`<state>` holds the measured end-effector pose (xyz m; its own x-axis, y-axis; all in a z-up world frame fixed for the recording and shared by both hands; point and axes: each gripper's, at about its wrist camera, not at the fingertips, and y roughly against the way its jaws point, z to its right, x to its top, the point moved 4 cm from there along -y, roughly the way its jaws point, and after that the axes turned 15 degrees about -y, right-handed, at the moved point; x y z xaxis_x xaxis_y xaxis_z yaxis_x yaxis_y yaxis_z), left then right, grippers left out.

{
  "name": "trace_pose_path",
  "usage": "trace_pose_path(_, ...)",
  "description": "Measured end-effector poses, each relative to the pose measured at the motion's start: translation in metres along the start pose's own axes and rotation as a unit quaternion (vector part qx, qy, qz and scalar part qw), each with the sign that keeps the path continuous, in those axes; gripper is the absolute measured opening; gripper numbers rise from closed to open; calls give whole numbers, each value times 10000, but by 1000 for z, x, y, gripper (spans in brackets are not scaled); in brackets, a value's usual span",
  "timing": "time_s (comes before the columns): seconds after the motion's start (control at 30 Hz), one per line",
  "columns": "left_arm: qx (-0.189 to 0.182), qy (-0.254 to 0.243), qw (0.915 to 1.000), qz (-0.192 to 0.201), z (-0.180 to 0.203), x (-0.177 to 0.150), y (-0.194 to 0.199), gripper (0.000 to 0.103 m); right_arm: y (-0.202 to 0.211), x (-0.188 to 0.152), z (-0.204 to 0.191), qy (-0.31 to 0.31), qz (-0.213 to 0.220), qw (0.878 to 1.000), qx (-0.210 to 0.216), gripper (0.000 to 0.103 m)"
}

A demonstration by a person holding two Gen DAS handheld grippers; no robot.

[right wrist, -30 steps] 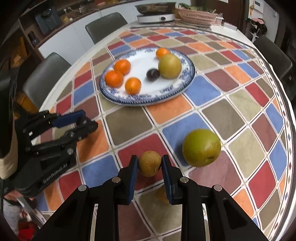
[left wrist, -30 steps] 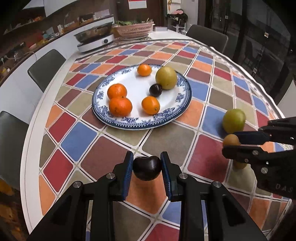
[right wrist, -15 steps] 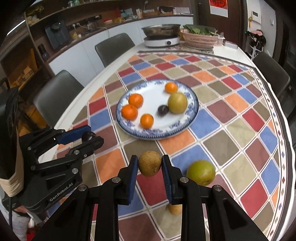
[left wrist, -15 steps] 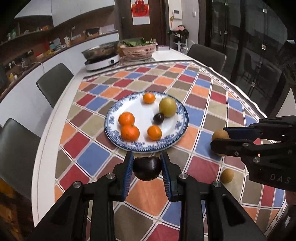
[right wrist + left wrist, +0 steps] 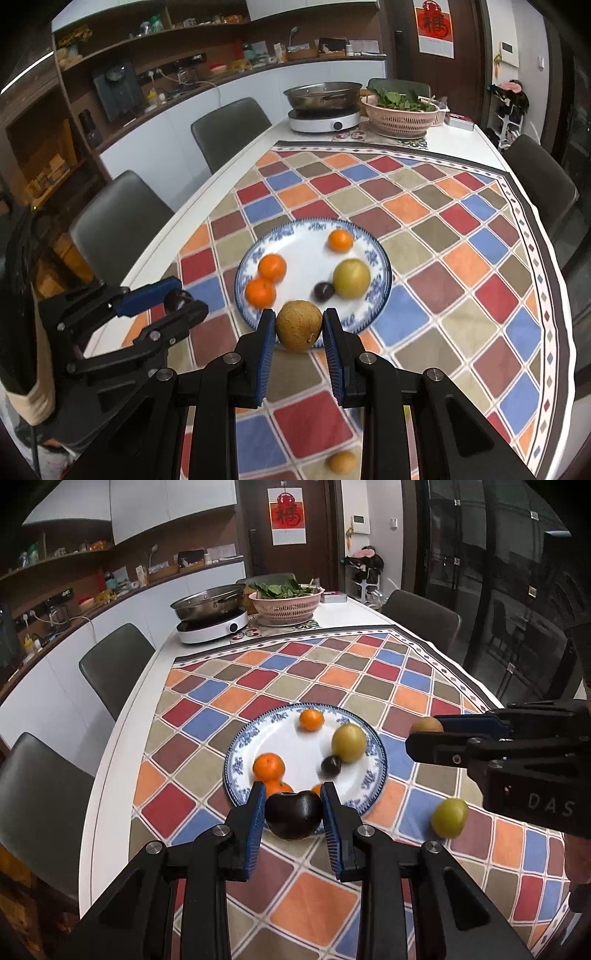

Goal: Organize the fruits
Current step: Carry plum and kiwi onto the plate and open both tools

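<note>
on the checkered tablecloth [image 5: 314, 897], a blue-rimmed plate [image 5: 373, 775]

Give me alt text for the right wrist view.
The right gripper clamps a brown round fruit above the near rim of a blue-patterned plate holding three oranges, a green fruit and a plum. At left, the left gripper holds a dark plum.

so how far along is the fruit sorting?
Partway. Done: the blue-rimmed plate already carries tangerines, a green pear and a dark plum. In hand: left gripper clamps a dark plum; right gripper clamps a brown pear. Left: a green fruit and a small brown fruit on the tablecloth.
</note>
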<state>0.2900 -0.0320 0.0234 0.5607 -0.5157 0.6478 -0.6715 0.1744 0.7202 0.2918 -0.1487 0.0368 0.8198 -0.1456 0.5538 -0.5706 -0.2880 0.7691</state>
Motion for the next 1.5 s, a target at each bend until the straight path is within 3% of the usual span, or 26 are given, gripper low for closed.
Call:
trace_pose_path(0.2, -252, 218, 9994, -100, -16, 9, -22, 30, -25, 19, 0, -4, -116, 9999, -45, 27)
trace_pose_path(0.43, -124, 85, 9995, -260, -34, 23, -59, 30, -64, 38, 7, 16, -265, 9996, -107, 27)
trace_pose_path(0.77, -274, 121, 9980, -563, -48, 28, -120, 30, -116, 56, 22, -55, -521, 9985, -157, 27)
trace_pose_path(1.0, -462, 283, 9970, -562, -47, 31, -143, 30, -139, 60, 35, -272, -610, 9977, -74, 27)
trace_pose_path(1.27, -320, 172, 9982, -480, -39, 31, -132, 39, -134, 60, 37, -294, -495, 9983, 47, 30)
trace_pose_path(1.5, -96, 290, 9991, -292, -31, 24, -86, 42, -97, 48, 36, -159, -134, 9998, -62, 31)
